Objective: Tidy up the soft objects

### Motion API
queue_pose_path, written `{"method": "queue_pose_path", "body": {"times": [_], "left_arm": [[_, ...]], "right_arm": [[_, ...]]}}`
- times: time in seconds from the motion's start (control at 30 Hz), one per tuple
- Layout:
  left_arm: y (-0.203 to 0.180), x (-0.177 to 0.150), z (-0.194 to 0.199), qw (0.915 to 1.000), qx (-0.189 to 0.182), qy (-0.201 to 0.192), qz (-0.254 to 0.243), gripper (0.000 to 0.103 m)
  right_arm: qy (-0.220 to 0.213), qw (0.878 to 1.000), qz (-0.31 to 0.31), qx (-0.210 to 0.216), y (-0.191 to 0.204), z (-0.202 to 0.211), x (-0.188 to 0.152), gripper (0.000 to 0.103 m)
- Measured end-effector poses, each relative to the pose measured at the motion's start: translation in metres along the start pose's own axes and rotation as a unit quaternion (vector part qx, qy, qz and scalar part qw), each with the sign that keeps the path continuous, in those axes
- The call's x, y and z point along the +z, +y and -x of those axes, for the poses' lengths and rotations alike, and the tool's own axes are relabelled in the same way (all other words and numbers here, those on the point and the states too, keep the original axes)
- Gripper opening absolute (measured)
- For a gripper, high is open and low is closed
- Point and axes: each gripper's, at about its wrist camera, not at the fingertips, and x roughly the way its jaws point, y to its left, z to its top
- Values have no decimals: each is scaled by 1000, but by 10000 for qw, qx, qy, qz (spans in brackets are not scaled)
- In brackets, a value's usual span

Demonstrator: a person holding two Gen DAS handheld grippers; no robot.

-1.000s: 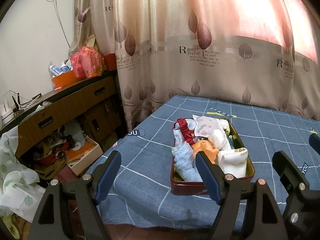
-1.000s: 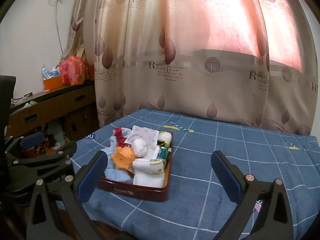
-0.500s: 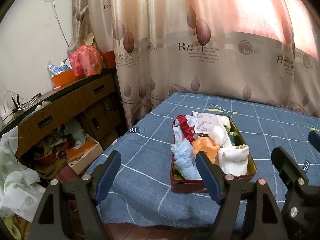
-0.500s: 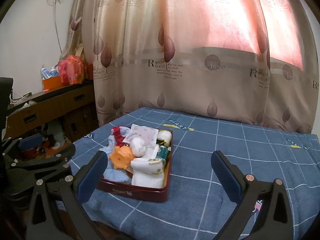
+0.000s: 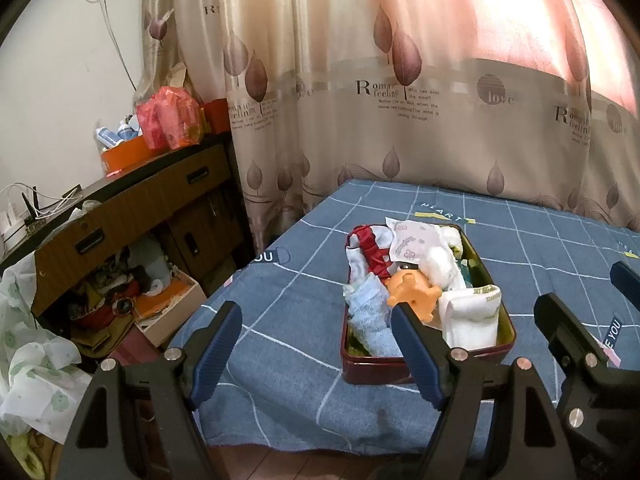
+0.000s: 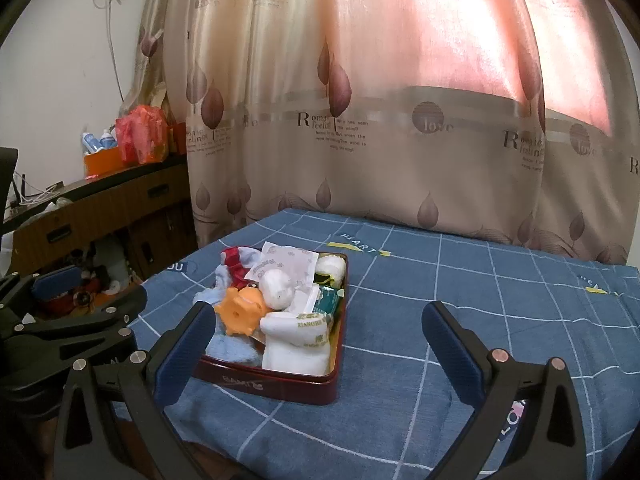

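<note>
both tongs (image 5: 316,344) (image 6: 316,344) gaping, empty; red tin (image 6: 280,382) heaped with soft objects (image 6: 296,344).

Dark red tin (image 6: 276,382), orange toy (image 6: 240,312), blue checked bedcover (image 6: 440,320).

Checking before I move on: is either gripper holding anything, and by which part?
Nothing held. Left gripper and right gripper are both open and short of the tin.

A dark red tin (image 6: 276,382) is seen on a blue checked bedspread (image 6: 460,320), heaped with soft items: an orange toy (image 6: 240,314), a white rolled cloth (image 6: 298,342), a light blue towel (image 5: 372,320) and a red-and-white garment (image 5: 370,250).
</note>
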Motion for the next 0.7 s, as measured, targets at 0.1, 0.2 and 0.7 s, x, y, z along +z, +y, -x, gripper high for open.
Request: {"method": "queue_pose_path", "body": {"times": [0.1, 0.2, 0.7], "left_arm": [[1, -1, -1, 10000, 6, -3, -2, 79], [0, -1, -3, 10000, 13, 34, -19, 79], [3, -4, -11, 9999, 19, 145, -54, 79]], "right_arm": [[6, 10000, 23, 0, 1, -1, -1, 103], [29, 10000, 20, 1, 1, -4, -2, 103], [131, 9999, -32, 8, -1, -13, -4, 103]]}}
